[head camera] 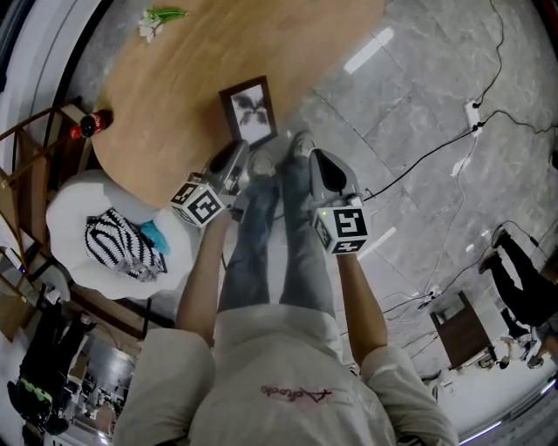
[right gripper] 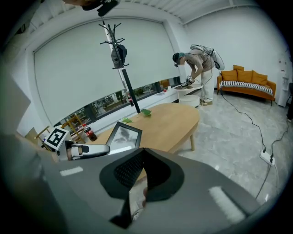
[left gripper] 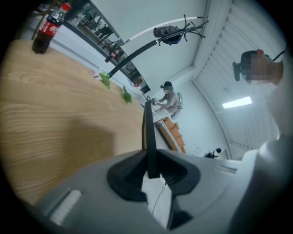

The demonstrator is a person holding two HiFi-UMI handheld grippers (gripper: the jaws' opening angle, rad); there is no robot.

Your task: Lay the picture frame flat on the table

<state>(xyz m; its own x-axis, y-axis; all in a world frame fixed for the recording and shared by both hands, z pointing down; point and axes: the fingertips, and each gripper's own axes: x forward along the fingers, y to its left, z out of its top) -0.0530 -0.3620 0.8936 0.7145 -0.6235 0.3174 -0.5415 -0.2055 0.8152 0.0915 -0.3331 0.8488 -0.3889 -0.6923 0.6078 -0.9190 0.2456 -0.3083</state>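
Note:
A black picture frame (head camera: 248, 109) with a leaf print rests on the wooden oval table (head camera: 166, 96) near its front edge, leaning back with its face turned up. My left gripper (head camera: 237, 158) is shut on the frame's near edge. In the left gripper view the frame (left gripper: 148, 132) runs edge-on out of the closed left gripper (left gripper: 150, 157). My right gripper (head camera: 316, 161) hovers off the table to the right of the frame, shut and holding nothing. The right gripper view shows the tilted frame (right gripper: 122, 136) beyond the right gripper (right gripper: 143, 153), with the left gripper (right gripper: 88, 150) beside it.
A cola bottle (head camera: 94, 122) stands at the table's left edge, and a green sprig (head camera: 159, 17) lies at the far end. A white seat with a striped cloth (head camera: 122, 239) sits to the left. Cables (head camera: 453, 157) cross the grey floor. Another person (right gripper: 196, 64) bends over a far table.

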